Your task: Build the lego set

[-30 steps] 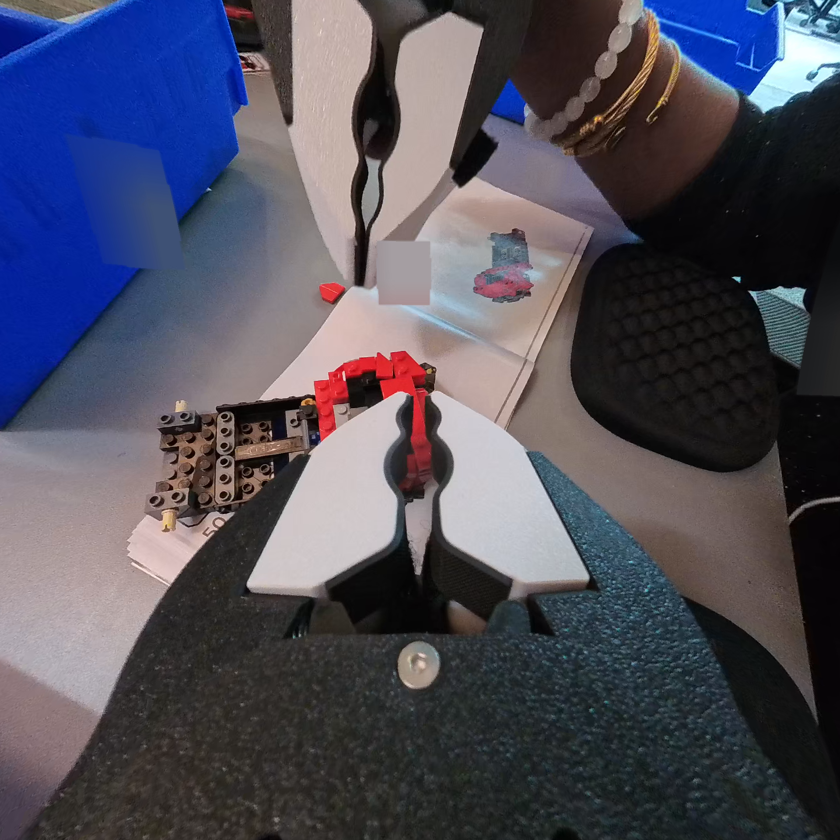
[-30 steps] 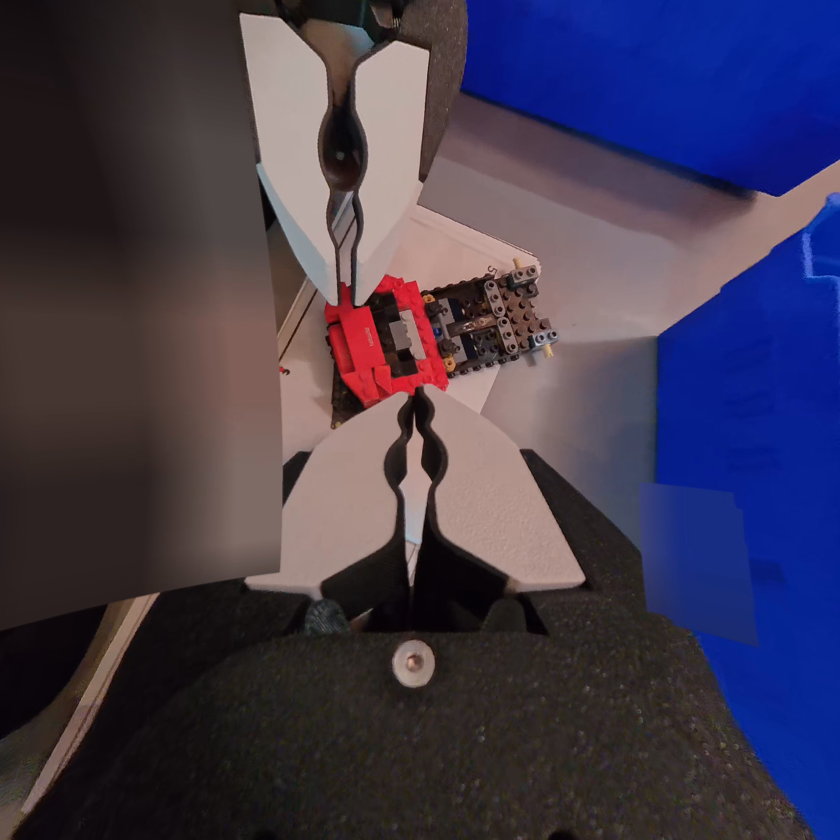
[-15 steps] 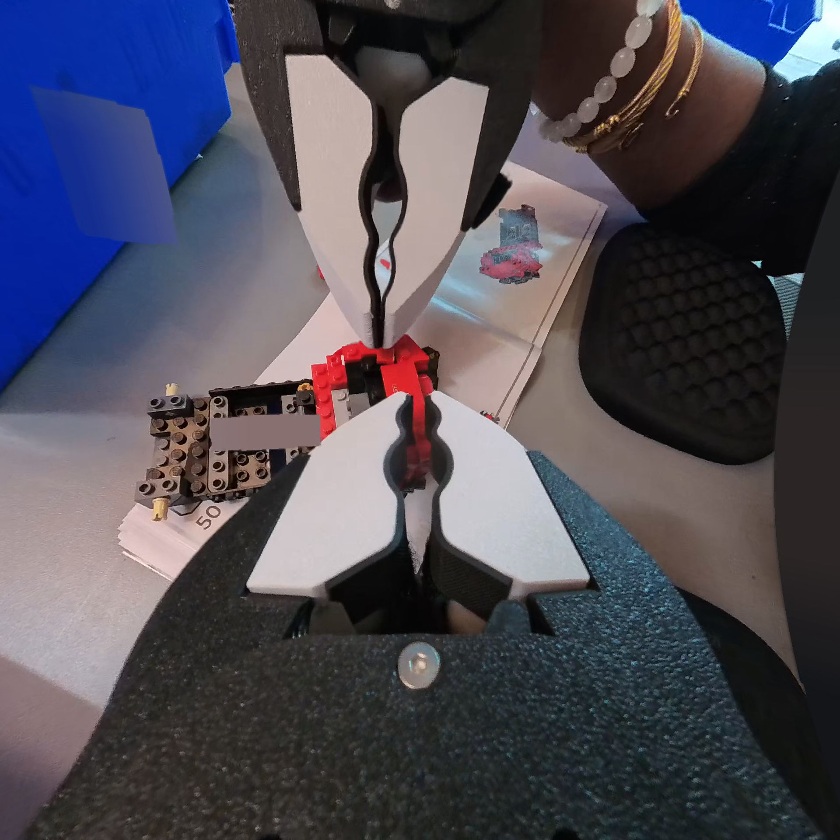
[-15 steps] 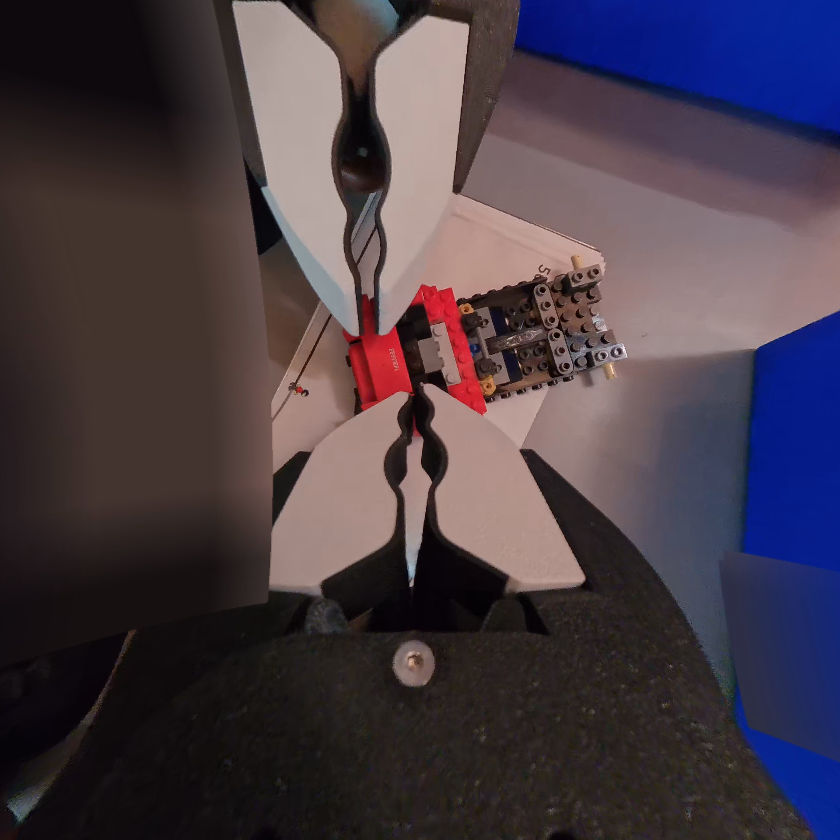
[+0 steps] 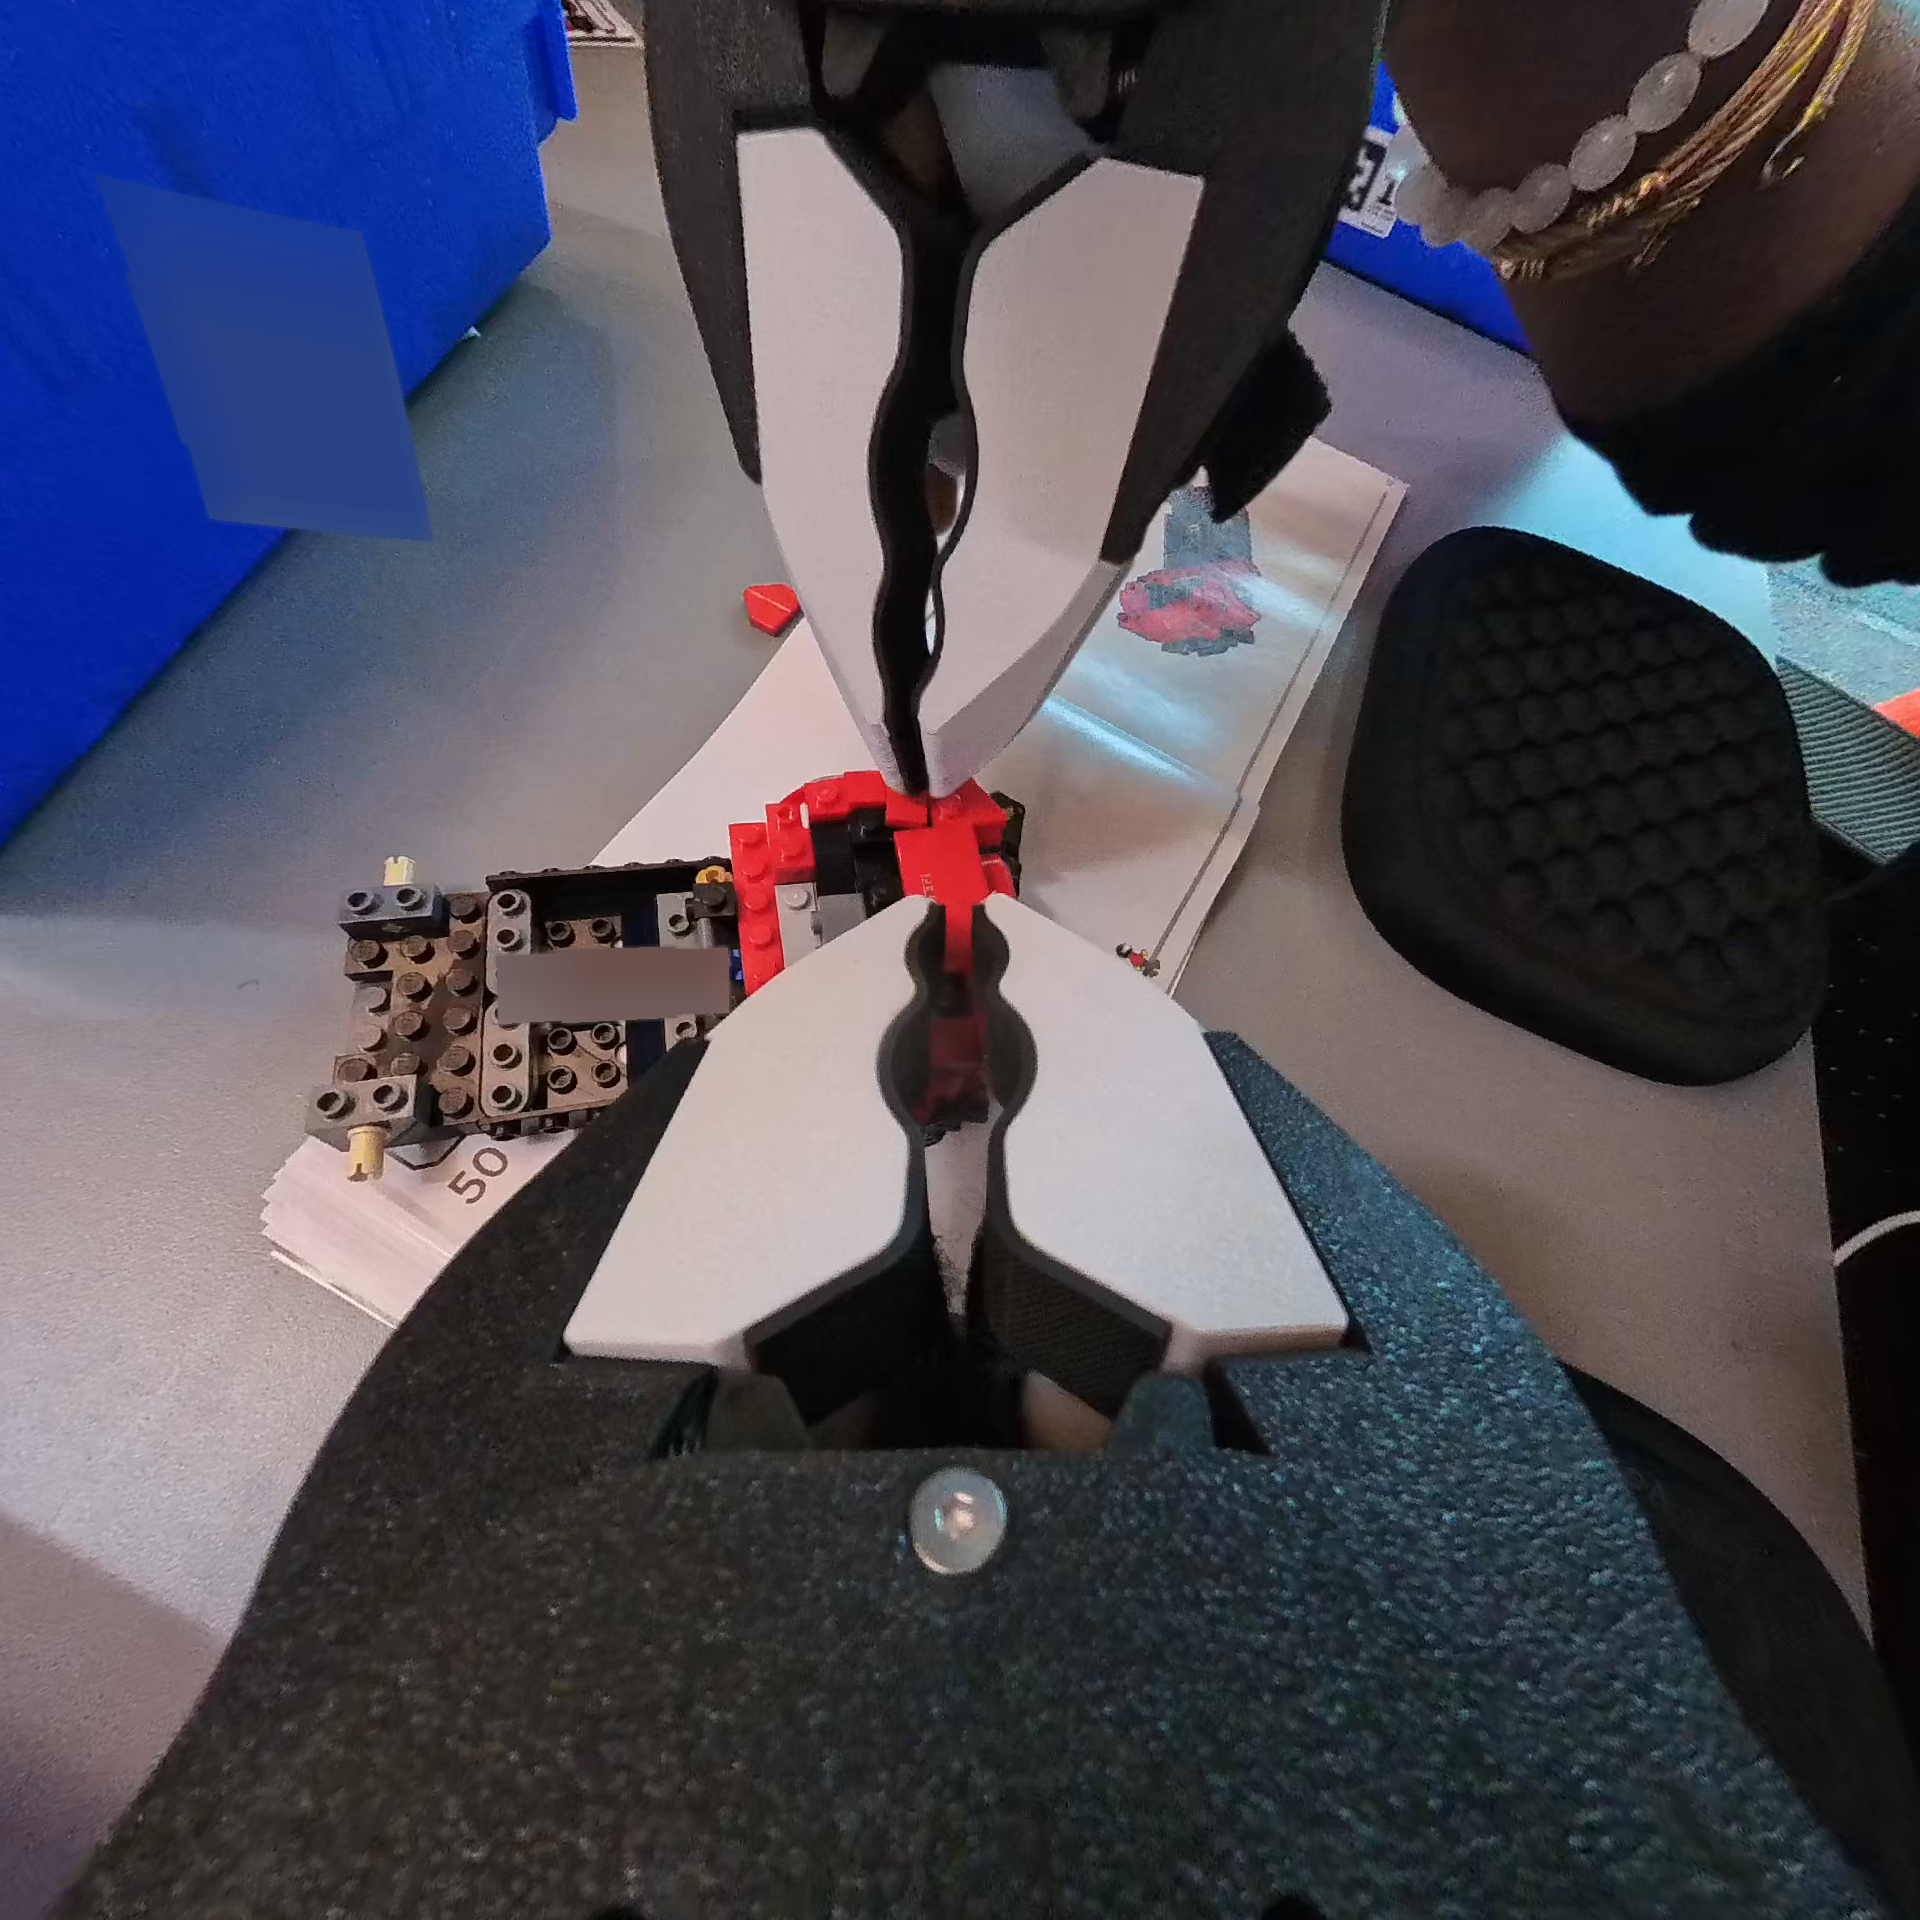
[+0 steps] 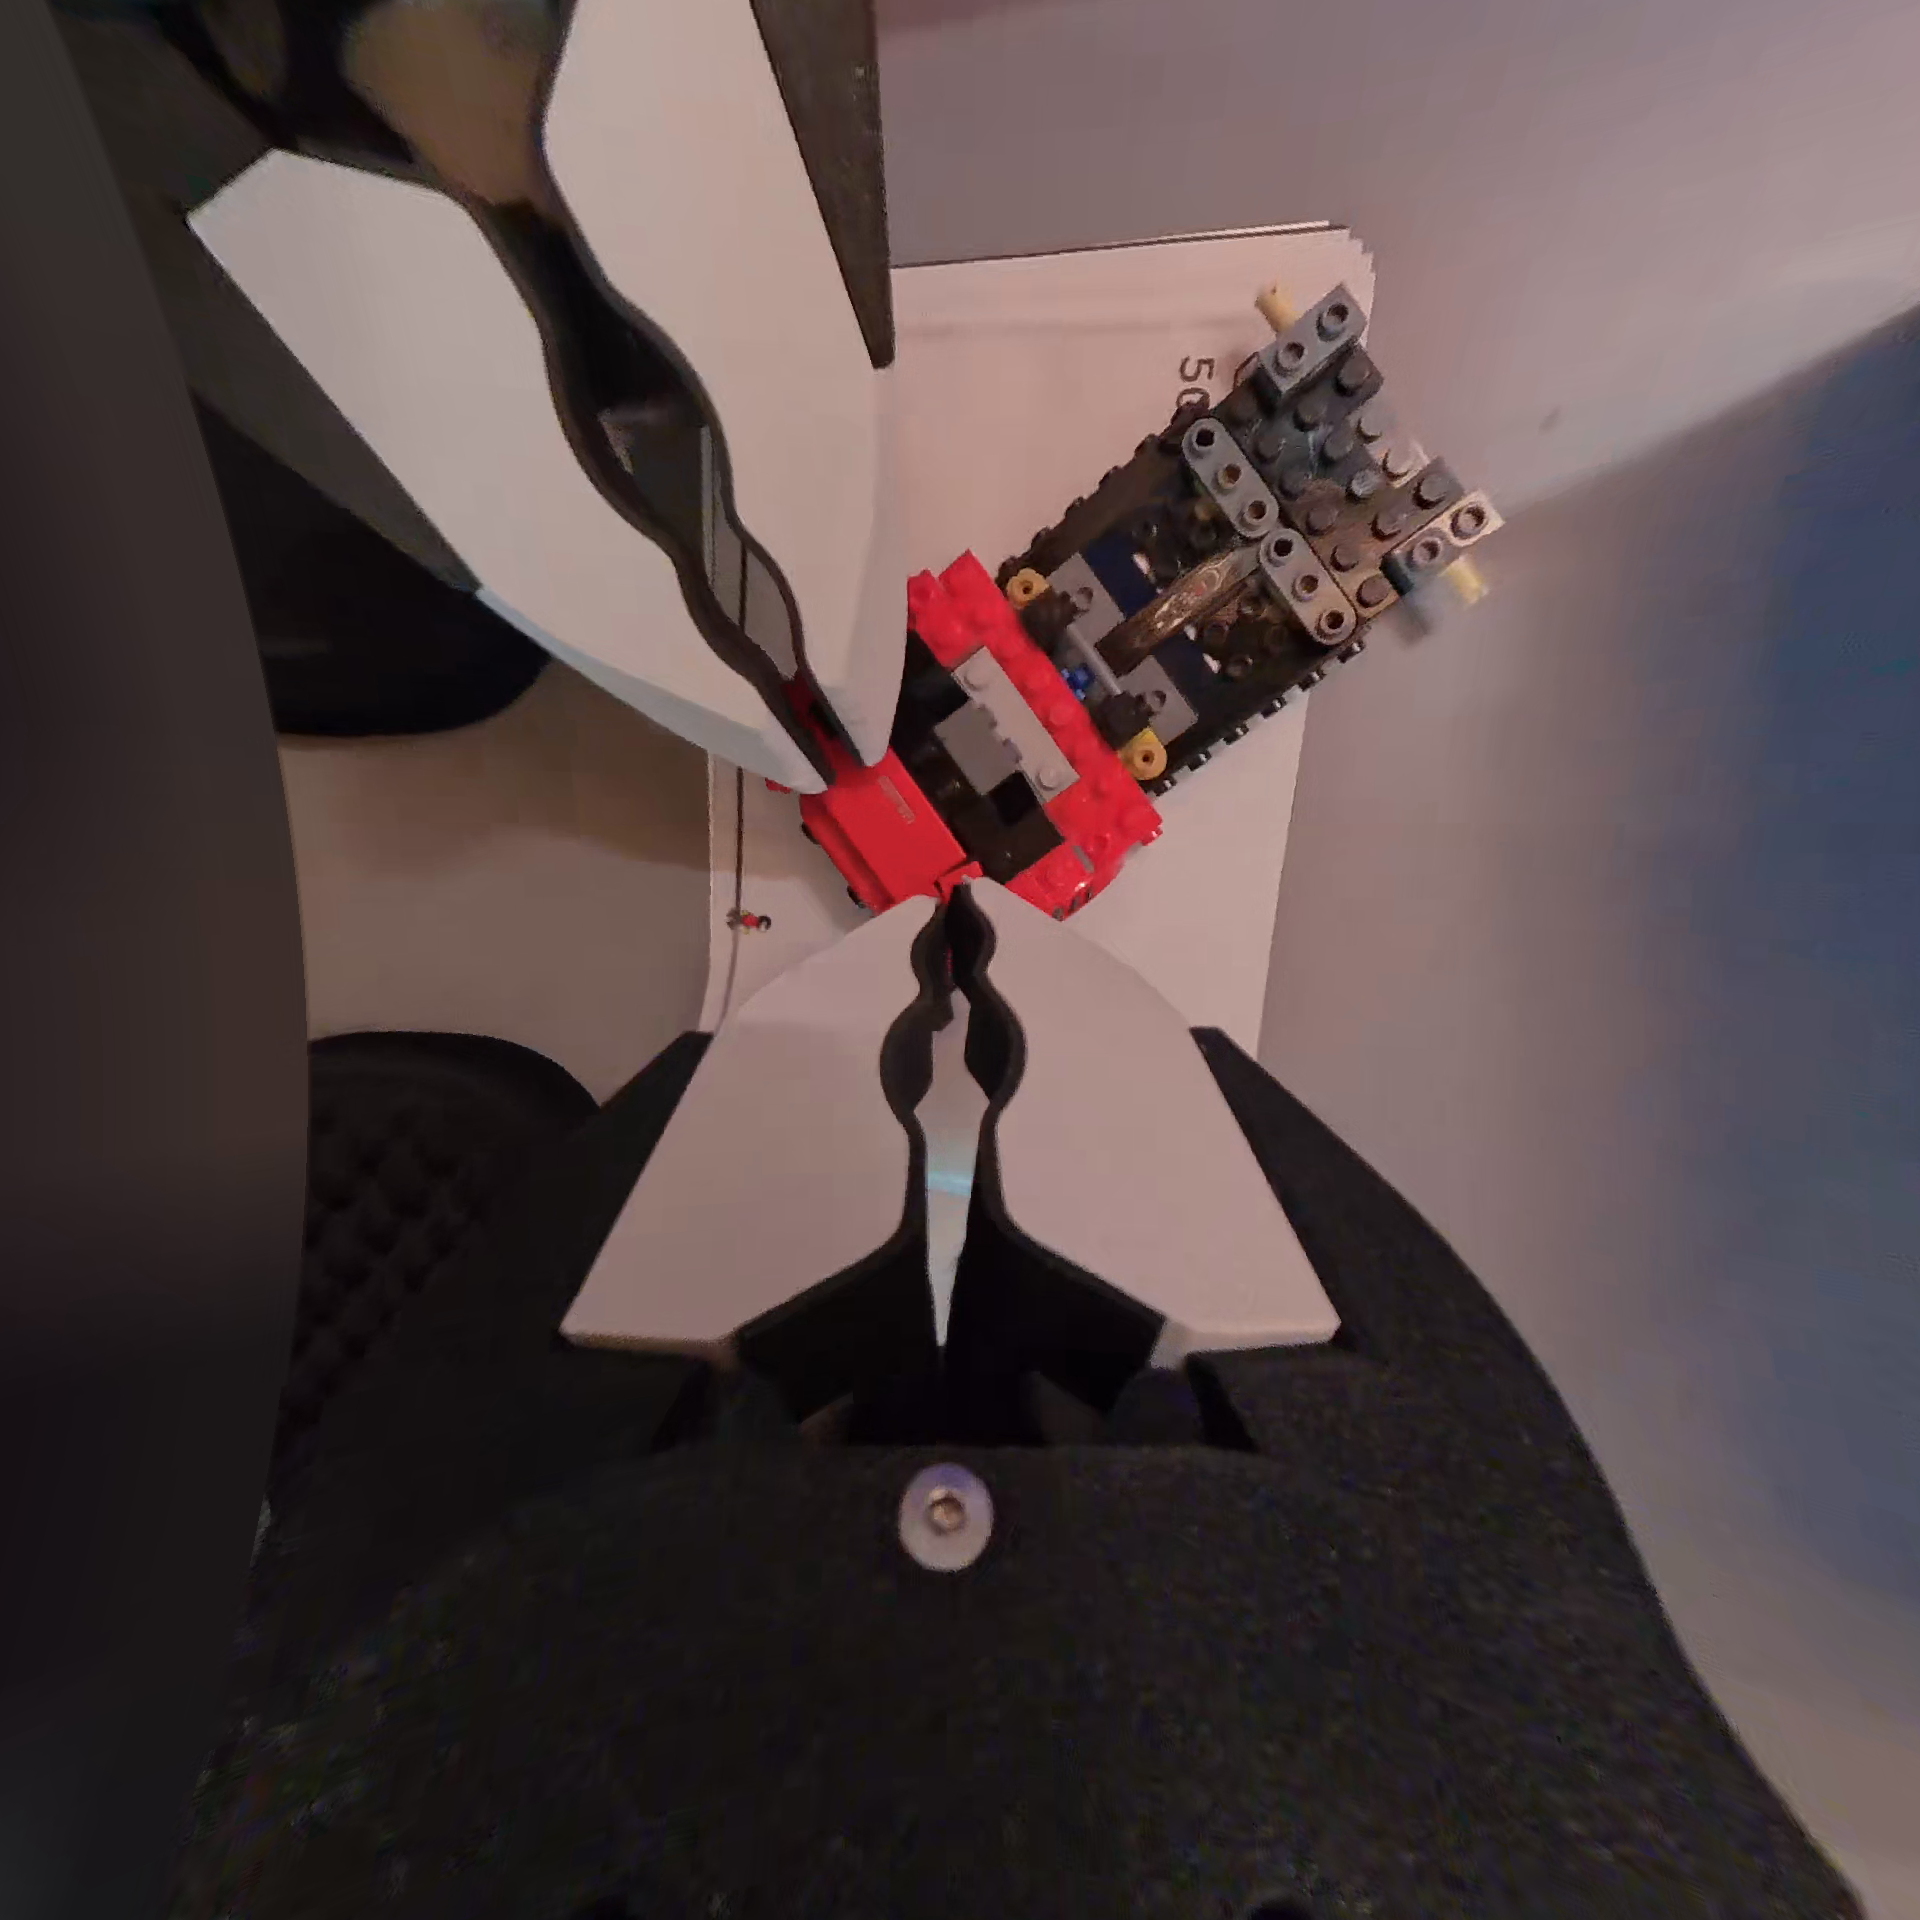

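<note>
The partly built lego car (image 5: 665,966), a red front section joined to a studded black and grey chassis, is seen lying on an open white instruction booklet (image 5: 1164,727) on the grey table (image 5: 468,644). In the left wrist view, the left gripper (image 5: 956,914) is clamped on the near edge of the car's red front, a red brick showing in the narrow gap between its white fingers (image 5: 800,1122). The chassis extends to the left of those fingers. The right gripper (image 5: 920,784) is seen coming down from above, its fingers drawn together, with the tips pressed on the far red edge of the car; whether a piece is pinched between them cannot be told.

In the right wrist view, the right gripper (image 6: 956,904) is closed to a thin slit, its tips touching the red front of the lego car (image 6: 1039,748), while the left gripper (image 6: 821,758) grips the opposite red side from the upper left.

A small loose red lego piece (image 5: 770,606) lies on the table beyond and to the left of the left fingers. A blue plastic bin (image 5: 208,312) stands far left, and a black textured pad (image 5: 1590,810) is seen to the right
</note>
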`<state>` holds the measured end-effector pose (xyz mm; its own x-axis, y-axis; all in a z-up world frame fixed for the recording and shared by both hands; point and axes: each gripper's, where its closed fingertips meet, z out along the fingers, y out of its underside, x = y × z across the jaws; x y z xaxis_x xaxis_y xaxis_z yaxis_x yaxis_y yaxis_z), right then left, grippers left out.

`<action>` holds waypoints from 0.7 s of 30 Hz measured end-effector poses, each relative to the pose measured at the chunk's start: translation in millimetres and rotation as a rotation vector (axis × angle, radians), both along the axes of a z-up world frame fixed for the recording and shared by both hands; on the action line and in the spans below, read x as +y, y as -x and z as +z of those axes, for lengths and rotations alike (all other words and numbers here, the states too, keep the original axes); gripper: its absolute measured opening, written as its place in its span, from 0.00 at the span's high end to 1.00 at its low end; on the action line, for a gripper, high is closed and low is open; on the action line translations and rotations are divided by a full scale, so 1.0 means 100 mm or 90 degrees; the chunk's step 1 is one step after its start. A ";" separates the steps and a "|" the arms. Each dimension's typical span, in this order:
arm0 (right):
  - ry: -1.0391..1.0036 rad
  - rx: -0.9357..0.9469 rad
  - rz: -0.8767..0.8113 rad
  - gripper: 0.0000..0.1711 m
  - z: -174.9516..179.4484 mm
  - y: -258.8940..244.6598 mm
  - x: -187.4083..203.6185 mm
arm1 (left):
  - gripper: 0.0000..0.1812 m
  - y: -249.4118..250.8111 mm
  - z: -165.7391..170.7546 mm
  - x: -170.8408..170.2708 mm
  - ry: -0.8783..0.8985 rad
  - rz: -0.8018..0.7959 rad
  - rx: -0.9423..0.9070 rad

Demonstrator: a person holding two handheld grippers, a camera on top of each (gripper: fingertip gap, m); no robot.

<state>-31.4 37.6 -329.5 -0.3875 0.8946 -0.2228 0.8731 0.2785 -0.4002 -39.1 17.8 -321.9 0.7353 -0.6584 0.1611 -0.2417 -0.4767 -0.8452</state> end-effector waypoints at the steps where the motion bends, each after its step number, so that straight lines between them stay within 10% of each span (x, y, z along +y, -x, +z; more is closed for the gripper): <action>1: 0.002 0.001 0.001 0.98 0.00 0.01 0.01 | 0.98 0.00 0.00 0.00 0.000 0.001 0.000; 21: 0.021 0.001 0.170 0.81 0.02 -0.02 -0.09 | 0.98 0.00 -0.01 -0.01 0.003 -0.004 -0.003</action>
<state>-29.9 28.6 -328.0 -0.6090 0.7529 -0.2495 0.7698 0.4852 -0.4148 -38.8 17.0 -322.4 0.7301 -0.6623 0.1680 -0.2410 -0.4797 -0.8437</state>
